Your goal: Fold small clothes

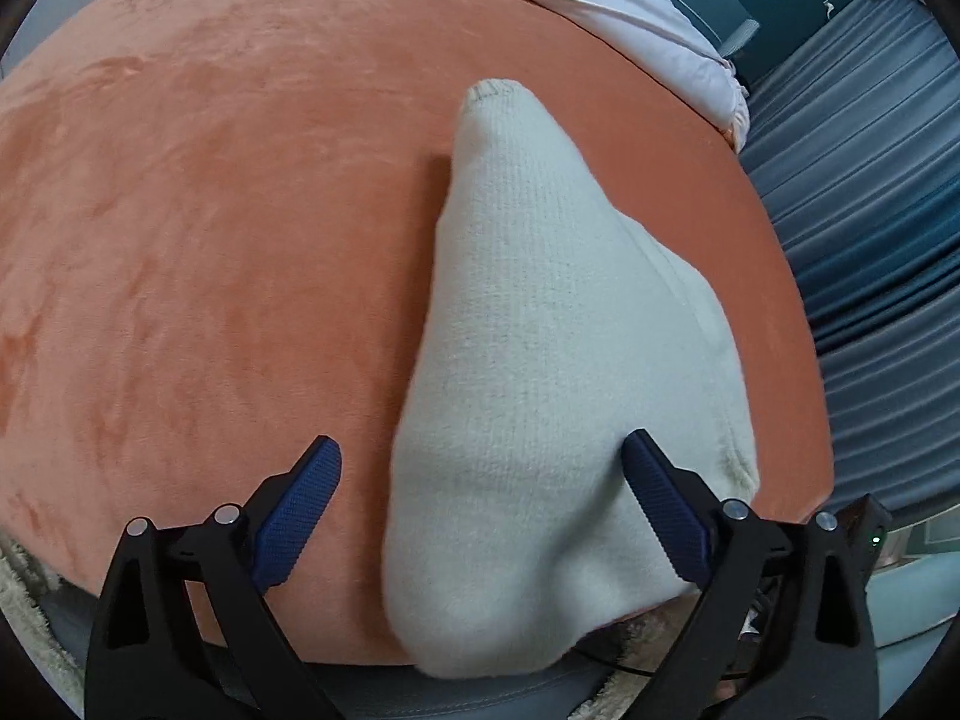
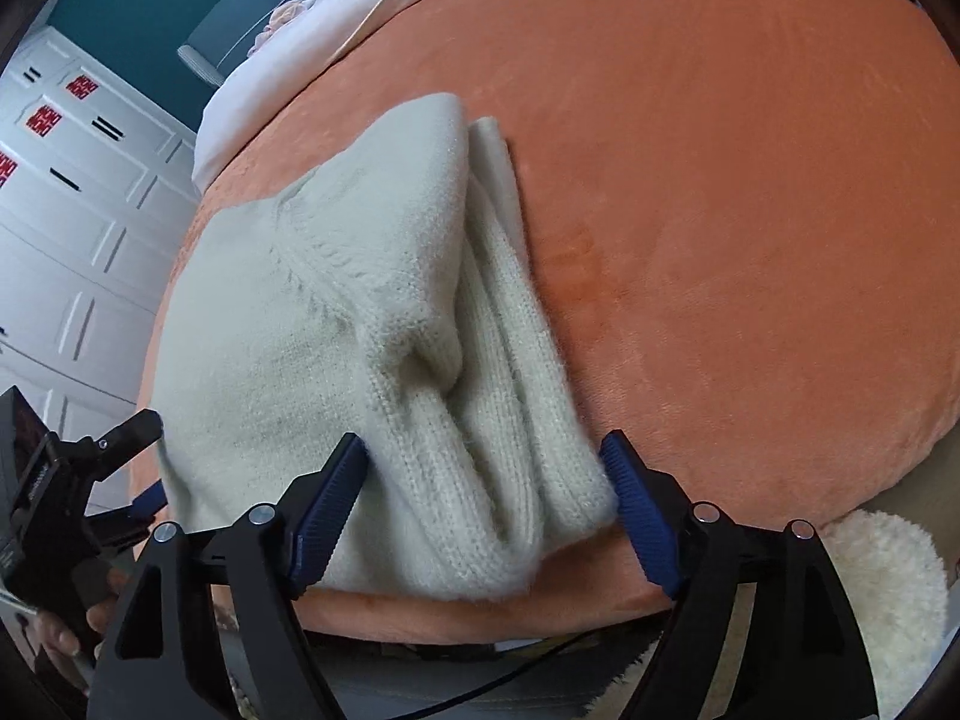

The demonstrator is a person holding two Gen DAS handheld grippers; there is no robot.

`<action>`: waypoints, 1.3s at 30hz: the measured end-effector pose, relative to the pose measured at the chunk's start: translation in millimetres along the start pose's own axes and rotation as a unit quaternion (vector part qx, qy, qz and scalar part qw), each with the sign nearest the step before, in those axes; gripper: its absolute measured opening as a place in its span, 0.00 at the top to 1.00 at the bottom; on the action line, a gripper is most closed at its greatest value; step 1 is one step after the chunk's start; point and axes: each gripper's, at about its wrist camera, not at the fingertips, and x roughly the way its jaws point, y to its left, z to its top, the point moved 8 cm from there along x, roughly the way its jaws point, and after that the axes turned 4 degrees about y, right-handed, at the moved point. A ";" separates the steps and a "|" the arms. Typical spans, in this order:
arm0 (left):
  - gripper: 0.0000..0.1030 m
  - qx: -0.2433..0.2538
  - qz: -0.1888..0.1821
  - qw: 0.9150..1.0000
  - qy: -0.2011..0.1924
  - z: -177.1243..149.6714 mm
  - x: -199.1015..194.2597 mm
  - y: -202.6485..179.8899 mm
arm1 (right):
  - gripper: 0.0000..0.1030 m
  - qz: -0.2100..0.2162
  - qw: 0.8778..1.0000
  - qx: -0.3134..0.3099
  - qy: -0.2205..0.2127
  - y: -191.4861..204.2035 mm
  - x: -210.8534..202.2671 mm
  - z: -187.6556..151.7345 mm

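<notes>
Both jaws stand wide apart as we hold the left gripper and right gripper over the folded cream knit sweater, which lies unclamped between their pads on the orange blanket.

White bedding runs off the frame's top edge

My cream ribbed-knit sweater lies on a plain orange plush blanket; blue ridged pads line my black hand-held gripper.
</notes>
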 end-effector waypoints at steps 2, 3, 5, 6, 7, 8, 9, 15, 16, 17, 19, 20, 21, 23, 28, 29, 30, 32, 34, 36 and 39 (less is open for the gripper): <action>0.10 -0.003 -0.022 1.000 0.016 4.4 14.4 -6.9 | 0.17 0.010 1.000 0.002 0.000 2.7 7.2 1.7; 0.09 -0.006 -0.021 0.999 0.024 6.1 21.0 -8.5 | 0.17 0.011 1.000 0.001 -0.002 4.4 9.8 4.6; 0.13 -0.005 -0.016 0.999 0.040 10.1 31.8 -11.1 | 0.22 0.031 1.000 0.002 -0.003 10.7 13.7 9.5; 0.18 -0.005 -0.018 0.999 0.045 12.8 33.3 -13.2 | 0.29 0.038 0.999 0.006 -0.001 12.9 15.4 11.8; 0.29 -0.004 -0.023 0.999 0.049 15.1 31.6 -16.0 | 0.36 0.042 0.999 0.008 0.002 16.4 15.9 14.4; 0.40 -0.001 -0.034 0.998 0.049 18.5 25.7 -19.7 | 0.55 0.050 0.999 0.004 0.002 25.1 17.0 18.6; 0.44 0.004 -0.045 0.998 0.045 21.7 17.4 -23.7 | 0.60 0.053 0.999 0.000 -0.002 31.7 12.7 22.9; 0.51 0.025 -0.093 0.995 -0.040 56.9 -70.7 -31.8 | 0.67 0.094 0.987 -0.088 -0.095 121.8 -60.6 43.6; 0.51 0.027 -0.100 0.993 -0.051 61.5 -85.8 -29.4 | 0.67 0.102 0.983 -0.104 -0.110 137.8 -72.3 45.3; 0.50 0.028 -0.108 0.992 -0.061 64.0 -100.6 -26.9 | 0.67 0.112 0.978 -0.124 -0.125 156.4 -84.0 44.3; 0.49 0.044 -0.105 0.990 -0.085 65.4 -126.4 -15.5 | 0.67 0.124 0.972 -0.144 -0.136 176.2 -92.6 40.2; 0.46 0.061 -0.088 0.990 -0.095 63.5 -132.2 -9.8 | 0.66 0.126 0.971 -0.150 -0.136 182.4 -89.0 34.7; 0.43 0.078 -0.063 0.990 -0.101 61.1 -131.2 -1.2 | 0.62 0.124 0.972 -0.152 -0.130 183.7 -79.2 28.4; 0.32 0.100 0.011 0.990 -0.100 54.5 -107.4 27.5 | 0.51 0.095 0.978 -0.156 -0.099 171.3 -40.4 10.6; 0.48 0.123 0.163 0.975 -0.091 23.4 -89.1 78.6 | 0.84 -0.023 0.985 -0.164 -0.059 137.8 0.5 -31.1; 0.47 0.130 0.165 0.973 -0.098 17.1 -98.7 75.3 | 0.85 -0.021 0.983 -0.168 -0.075 141.3 -13.2 -34.2; 0.46 0.134 0.168 0.972 -0.099 10.4 -106.2 71.3 | 0.88 -0.025 0.979 -0.181 -0.088 148.4 -25.4 -36.5; 0.44 0.135 0.176 0.970 -0.102 2.3 -113.8 66.1 | 0.91 -0.025 0.970 -0.215 -0.110 169.0 -45.5 -38.6; 0.44 0.135 0.186 0.969 -0.086 -3.9 -107.6 64.8 | 0.91 -0.020 0.964 -0.242 -0.109 193.9 -46.4 -36.7; 0.44 0.127 0.195 0.971 -0.063 -11.8 -98.5 69.5 | 0.91 -0.032 0.959 -0.266 -0.092 209.0 -28.1 -34.8; 0.42 0.112 0.214 0.970 -0.038 -22.1 -82.6 85.1 | 0.96 -0.095 0.957 -0.271 -0.036 185.6 23.2 -40.4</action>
